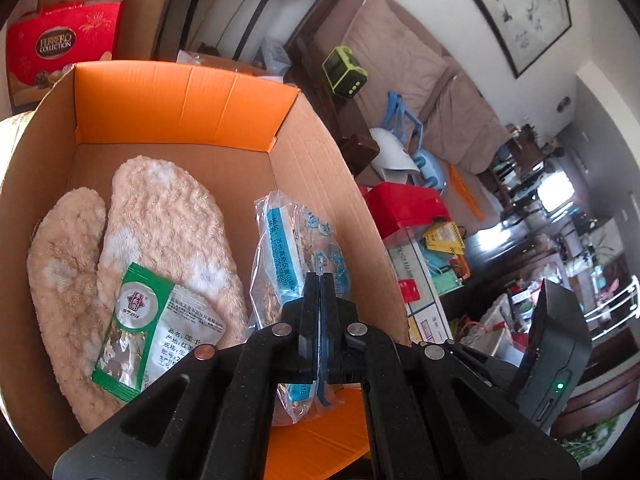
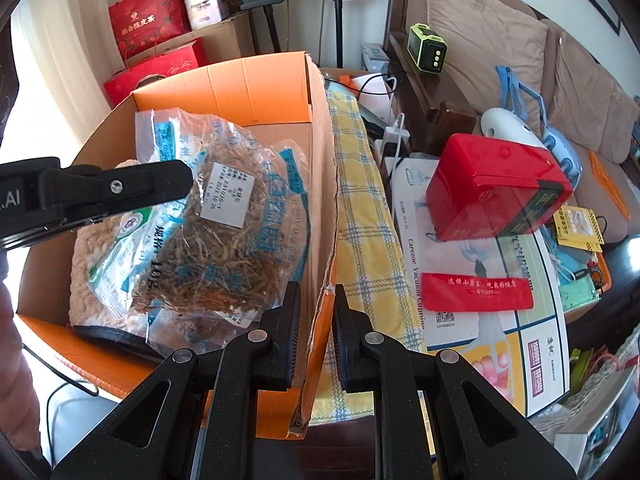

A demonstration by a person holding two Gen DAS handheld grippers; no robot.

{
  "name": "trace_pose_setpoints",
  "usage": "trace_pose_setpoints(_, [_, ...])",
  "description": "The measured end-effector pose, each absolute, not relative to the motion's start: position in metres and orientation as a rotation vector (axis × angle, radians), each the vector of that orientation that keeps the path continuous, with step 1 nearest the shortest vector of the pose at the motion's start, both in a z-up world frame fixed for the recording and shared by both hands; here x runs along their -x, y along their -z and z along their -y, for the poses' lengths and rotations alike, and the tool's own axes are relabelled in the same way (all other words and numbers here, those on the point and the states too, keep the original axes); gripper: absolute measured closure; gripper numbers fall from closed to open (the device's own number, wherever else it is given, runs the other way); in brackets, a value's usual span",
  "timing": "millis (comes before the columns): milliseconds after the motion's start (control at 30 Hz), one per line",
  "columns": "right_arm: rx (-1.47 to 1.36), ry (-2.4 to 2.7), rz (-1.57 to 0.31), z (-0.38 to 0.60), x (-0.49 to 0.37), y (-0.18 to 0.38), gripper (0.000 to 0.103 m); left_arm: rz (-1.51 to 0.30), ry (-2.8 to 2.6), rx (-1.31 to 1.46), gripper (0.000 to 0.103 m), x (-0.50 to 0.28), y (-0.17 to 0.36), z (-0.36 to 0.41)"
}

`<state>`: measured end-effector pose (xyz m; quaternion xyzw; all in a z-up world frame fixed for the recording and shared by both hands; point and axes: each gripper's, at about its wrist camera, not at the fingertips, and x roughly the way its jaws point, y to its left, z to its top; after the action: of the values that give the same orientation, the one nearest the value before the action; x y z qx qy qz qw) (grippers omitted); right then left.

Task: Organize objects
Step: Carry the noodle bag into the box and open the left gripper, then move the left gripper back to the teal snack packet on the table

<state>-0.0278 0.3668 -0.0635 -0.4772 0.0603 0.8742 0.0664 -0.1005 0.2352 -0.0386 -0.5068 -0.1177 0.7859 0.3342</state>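
Two tools are mine. Biggest is the cardboard box (image 2: 320, 184); my right tool (image 2: 317, 332) pinches its side wall. Inside lie fuzzy slippers (image 1: 160, 240), then the clear herb bag (image 2: 224, 240) that my left tool (image 1: 319, 292) grips shut above them, then a green packet (image 1: 140, 328).

Left gripper (image 1: 320, 292) angled downward, jaws pressed together on a clear plastic bag (image 1: 288, 248). Right gripper (image 2: 316, 312) tilted steeply down, jaws narrowly parted, clamping the cardboard box wall (image 2: 320, 320) between them.
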Motion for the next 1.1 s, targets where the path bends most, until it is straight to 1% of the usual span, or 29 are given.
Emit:
trace_pose_setpoints(167, [1.440,-2.634,-0.180,-0.366,0.028,0.063,0.089,0.183,-2.047,1.368,0.101,0.096,0.047,-0.248])
trace_pose_setpoints(233, [1.439,-2.634,-0.181,-0.366,0.028,0.064,0.089,0.139,-2.052,1.370,0.085,0.092,0.046,-0.249])
trace_pose_setpoints(267, [1.440,-2.635,-0.183,-0.366,0.028,0.063,0.089,0.137,-2.058,1.362,0.071,0.090,0.043,-0.246])
trace_pose_setpoints(300, [1.440,-2.635,-0.184,-0.366,0.028,0.063,0.089,0.146,-2.063,1.347,0.060,0.087,0.039,-0.242])
trace_pose_setpoints(333, [1.439,-2.635,-0.185,-0.366,0.028,0.063,0.089,0.158,-2.073,1.331,0.055,0.086,0.035,-0.238])
trace_pose_setpoints(367, [1.439,-2.635,-0.186,-0.366,0.028,0.063,0.089,0.163,-2.084,1.318,0.047,0.084,0.031,-0.234])
trace_pose_setpoints(400, [1.440,-2.635,-0.185,-0.366,0.028,0.063,0.089,0.163,-2.100,1.305,0.042,0.083,0.026,-0.231])
trace_pose_setpoints(600, [1.440,-2.634,-0.181,-0.366,0.027,0.063,0.089,0.116,-2.211,1.253,0.029,0.078,0.005,-0.204])
trace_pose_setpoints(667, [1.440,-2.635,-0.184,-0.366,0.028,0.063,0.089,0.118,-2.232,1.242,0.027,0.077,0.000,-0.193])
trace_pose_setpoints(800, [1.440,-2.634,-0.182,-0.366,0.028,0.063,0.089,0.098,-2.266,1.232,0.024,0.078,-0.007,-0.176])
trace_pose_setpoints(967, [1.440,-2.635,-0.184,-0.366,0.027,0.063,0.089,0.046,-2.354,1.216,0.024,0.075,-0.015,-0.156])
trace_pose_setpoints(1100, [1.440,-2.633,-0.183,-0.366,0.027,0.063,0.089,-0.008,-2.412,1.181,0.018,0.070,-0.021,-0.143])
